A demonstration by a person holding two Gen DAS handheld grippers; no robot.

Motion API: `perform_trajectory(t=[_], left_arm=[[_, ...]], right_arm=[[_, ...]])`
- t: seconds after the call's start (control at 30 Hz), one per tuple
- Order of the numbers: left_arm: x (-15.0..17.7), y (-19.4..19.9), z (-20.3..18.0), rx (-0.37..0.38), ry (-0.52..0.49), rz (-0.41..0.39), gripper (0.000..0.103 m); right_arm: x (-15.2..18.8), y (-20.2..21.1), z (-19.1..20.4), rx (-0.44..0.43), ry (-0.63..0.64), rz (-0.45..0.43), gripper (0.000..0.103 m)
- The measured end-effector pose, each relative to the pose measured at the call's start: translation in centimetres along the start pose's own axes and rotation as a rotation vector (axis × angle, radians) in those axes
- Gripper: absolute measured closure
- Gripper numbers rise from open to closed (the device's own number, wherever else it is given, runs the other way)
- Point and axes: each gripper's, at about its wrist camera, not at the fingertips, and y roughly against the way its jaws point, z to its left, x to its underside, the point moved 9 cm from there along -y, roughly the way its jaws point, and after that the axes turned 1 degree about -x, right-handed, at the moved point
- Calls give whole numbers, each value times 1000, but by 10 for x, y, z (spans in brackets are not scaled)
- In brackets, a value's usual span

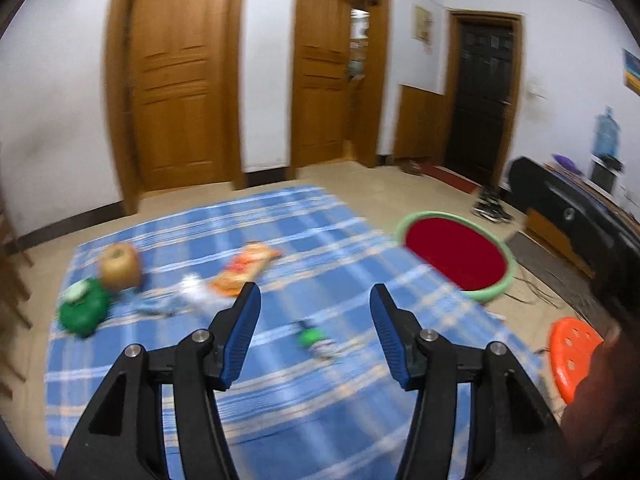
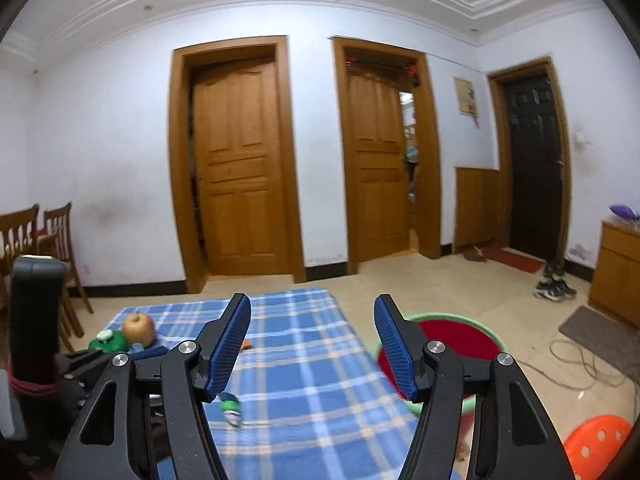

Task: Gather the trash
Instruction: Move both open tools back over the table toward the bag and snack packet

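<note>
Both grippers, left gripper (image 1: 315, 294) and right gripper (image 2: 312, 306), stand apart and empty above the blue plaid cloth (image 1: 280, 240). Green-capped wrapper (image 1: 314, 338) lies just beyond the left gripper, nearer it; red basin (image 1: 456, 254) sits far right.

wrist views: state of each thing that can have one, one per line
left gripper: open, empty
right gripper: open, empty
left wooden door: closed
middle wooden door: ajar
dark door: closed
apple: whole, on blue plaid cloth
watermelon basin: upright
</note>
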Motion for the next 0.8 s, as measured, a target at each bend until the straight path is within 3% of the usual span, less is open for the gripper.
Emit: perform_trajectory(t=[0.17, 0.33, 0.5, 0.7, 0.8], left_arm=[[6, 20, 79, -125, 96, 12, 45], [1, 44, 131, -227, 118, -10, 44], [4, 47, 157, -258, 184, 16, 40], [16, 22, 164, -250, 220, 80, 40], [24, 4, 161, -225, 231, 112, 40]], right_arm=[[-2, -20, 37, -91, -1, 20, 37], [-16, -41, 61, -146, -11, 25, 35], [-19, -58, 71, -175, -45, 52, 31], [-3, -78, 81, -176, -7, 121, 27], [18, -104, 88, -193, 17, 233, 26]])
